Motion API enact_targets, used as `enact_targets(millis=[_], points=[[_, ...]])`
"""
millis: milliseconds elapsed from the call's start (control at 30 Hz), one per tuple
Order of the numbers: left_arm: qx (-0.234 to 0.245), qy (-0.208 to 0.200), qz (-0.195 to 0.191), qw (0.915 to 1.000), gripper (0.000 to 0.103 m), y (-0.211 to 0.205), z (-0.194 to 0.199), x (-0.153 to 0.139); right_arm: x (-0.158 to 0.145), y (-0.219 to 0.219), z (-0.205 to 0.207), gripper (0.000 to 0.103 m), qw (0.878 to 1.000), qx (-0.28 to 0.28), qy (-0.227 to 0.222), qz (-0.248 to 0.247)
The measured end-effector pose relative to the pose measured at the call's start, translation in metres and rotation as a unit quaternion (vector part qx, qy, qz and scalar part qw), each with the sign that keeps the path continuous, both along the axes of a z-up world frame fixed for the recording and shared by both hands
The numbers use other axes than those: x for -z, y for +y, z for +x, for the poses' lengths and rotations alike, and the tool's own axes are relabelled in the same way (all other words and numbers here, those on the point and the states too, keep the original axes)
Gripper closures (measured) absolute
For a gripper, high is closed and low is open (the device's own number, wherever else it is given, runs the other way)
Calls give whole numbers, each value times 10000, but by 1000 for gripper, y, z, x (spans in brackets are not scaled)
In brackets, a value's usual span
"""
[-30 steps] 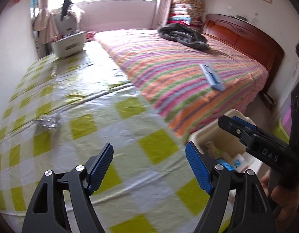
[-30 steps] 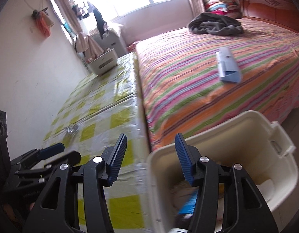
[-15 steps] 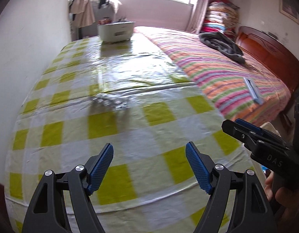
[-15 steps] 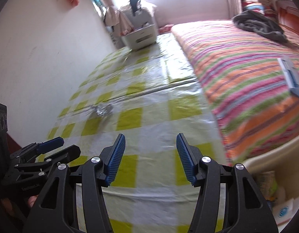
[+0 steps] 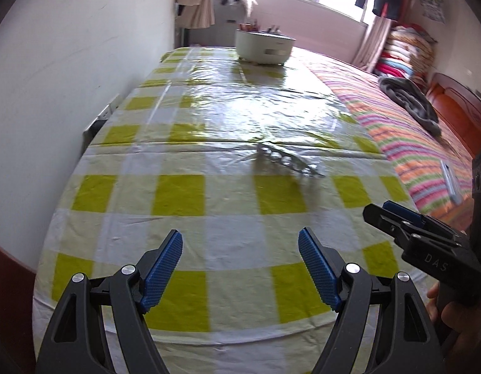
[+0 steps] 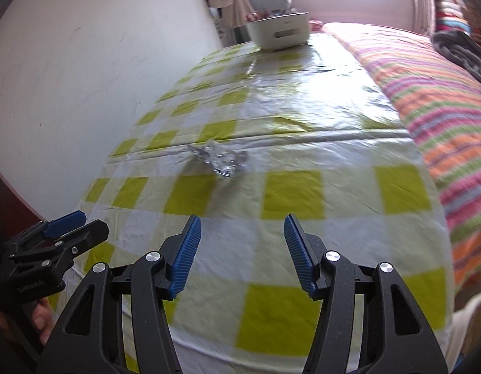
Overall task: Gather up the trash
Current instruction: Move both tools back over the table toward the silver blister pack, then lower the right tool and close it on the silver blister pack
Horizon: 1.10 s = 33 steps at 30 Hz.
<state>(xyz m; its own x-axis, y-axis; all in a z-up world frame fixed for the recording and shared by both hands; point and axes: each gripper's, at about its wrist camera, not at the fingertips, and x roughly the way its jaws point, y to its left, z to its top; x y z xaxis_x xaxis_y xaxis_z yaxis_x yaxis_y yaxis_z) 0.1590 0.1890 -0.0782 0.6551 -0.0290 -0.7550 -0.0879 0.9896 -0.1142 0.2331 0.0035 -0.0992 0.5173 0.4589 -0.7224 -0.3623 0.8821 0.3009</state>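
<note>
Sunlight is glaring off a yellow-checked tablecloth (image 5: 184, 193) beside a striped bed (image 5: 405, 137), where a crumpled clear wrapper (image 5: 287, 162) is lying ahead of the left gripper (image 5: 240, 268), its jaws released and empty. From the right wrist, the wrapper (image 6: 221, 160) is sitting beyond the right gripper (image 6: 242, 251), likewise parted and gripping nothing, a white tub (image 6: 279, 31) standing far behind.

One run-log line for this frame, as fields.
left claw: open, empty | right claw: open, empty | target: crumpled clear wrapper on checked tablecloth, untouched | white tub: far end
</note>
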Motion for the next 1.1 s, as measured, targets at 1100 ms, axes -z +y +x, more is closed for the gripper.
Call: enact_targets(millis=[1100], points=[[-54,181,-209,9996,28,11,19,7,25,101,83,58,9826,-1174,-55,-1437]])
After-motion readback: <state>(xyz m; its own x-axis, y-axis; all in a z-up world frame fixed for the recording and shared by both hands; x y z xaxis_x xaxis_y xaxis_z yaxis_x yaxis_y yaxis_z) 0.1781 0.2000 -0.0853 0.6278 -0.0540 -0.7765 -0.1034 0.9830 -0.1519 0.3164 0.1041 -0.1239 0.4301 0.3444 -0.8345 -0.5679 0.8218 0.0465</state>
